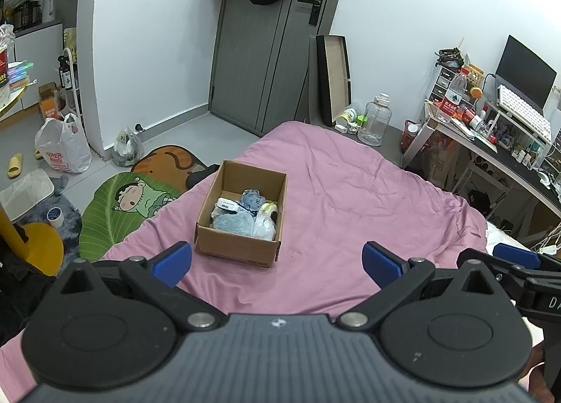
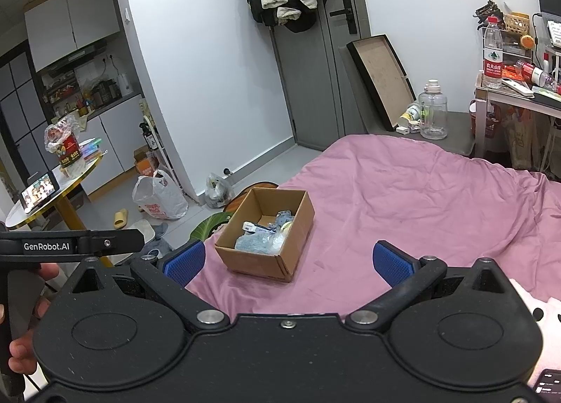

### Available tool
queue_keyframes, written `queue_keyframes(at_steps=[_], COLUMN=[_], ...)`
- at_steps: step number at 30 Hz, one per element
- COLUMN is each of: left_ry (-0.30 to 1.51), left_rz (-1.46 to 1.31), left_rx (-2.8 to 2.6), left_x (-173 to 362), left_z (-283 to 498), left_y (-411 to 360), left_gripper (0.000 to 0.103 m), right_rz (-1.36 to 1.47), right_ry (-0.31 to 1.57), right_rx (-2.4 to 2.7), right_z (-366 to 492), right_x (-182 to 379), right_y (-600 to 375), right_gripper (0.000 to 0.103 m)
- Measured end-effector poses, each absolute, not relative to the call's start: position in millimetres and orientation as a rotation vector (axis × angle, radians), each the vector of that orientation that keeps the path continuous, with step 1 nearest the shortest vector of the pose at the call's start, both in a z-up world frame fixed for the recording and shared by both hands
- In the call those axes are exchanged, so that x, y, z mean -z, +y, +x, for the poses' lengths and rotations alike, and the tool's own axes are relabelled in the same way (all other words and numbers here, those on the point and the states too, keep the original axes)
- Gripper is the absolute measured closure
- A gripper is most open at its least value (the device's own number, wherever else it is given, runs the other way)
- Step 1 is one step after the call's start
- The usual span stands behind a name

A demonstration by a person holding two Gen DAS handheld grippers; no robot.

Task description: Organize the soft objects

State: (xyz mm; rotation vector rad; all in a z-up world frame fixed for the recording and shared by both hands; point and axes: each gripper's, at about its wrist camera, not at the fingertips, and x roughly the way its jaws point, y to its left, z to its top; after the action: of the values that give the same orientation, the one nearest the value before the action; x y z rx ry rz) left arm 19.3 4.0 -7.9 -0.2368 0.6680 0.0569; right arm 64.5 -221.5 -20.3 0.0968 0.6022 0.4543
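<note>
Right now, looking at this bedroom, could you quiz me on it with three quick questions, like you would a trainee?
1. True or false: the left gripper is holding a toy.
2. Where does the box sit: A) on the floor, B) on the pink bed, C) on the desk?
3. Fill in: the soft things, such as the blue-grey plush, lie ____ the box.

Key:
1. False; both it and the right gripper are open and hold nothing.
2. B.
3. Inside.
</note>
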Motion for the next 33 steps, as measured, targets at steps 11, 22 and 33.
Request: queue_keyframes(at_steps=[11, 22, 33], left_ry=[0.67, 0.678, 0.685], left_rz=[-0.228, -0.234, -0.196], left_rx=[-0.06, -0.058, -0.053], left_x=[8.3, 10.5, 10.2], left_z=[16.5, 13.3, 16.9], left_y=[6.4, 11.8, 7.3], left_gripper=[0.0, 0.0, 0.0], right_rz=[0.092, 0.09, 0.095], right_ry=[0.603, 0.608, 0.616], right_rx=[-0.453, -0.449, -0.437], right_z=[63.6, 63.6, 65.5], right_x=[19.4, 18.6, 22.2], right_y=[-222.0, -222.4, -222.9], right_gripper=[0.0, 0.0, 0.0])
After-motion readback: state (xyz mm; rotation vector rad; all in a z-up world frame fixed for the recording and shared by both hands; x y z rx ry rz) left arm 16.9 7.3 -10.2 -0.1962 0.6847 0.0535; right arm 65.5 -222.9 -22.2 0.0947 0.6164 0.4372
